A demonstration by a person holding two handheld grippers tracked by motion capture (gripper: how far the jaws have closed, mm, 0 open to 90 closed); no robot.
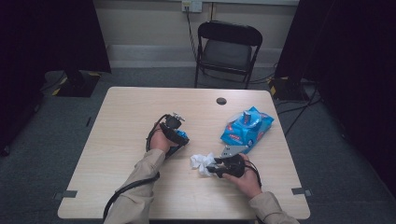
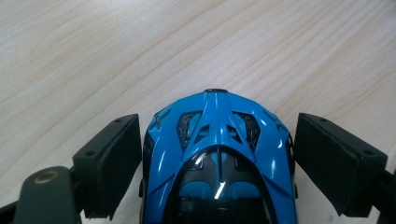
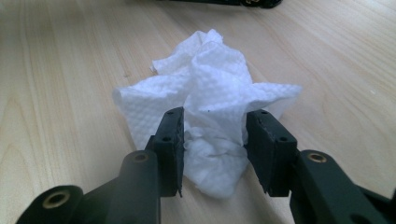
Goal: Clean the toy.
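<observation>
High view looks down on the table [image 1: 140, 107]; both gripper views sit close above its wood.

The far half of the desk [image 1: 135, 100] lies bare, as do its left side and near edge, so a hand-held gripper can pass freely there. Toward the right, the blue wipes pack [image 1: 246, 127] blocks the way, with the crumpled white tissue [image 1: 201, 162] lying just before it.
</observation>
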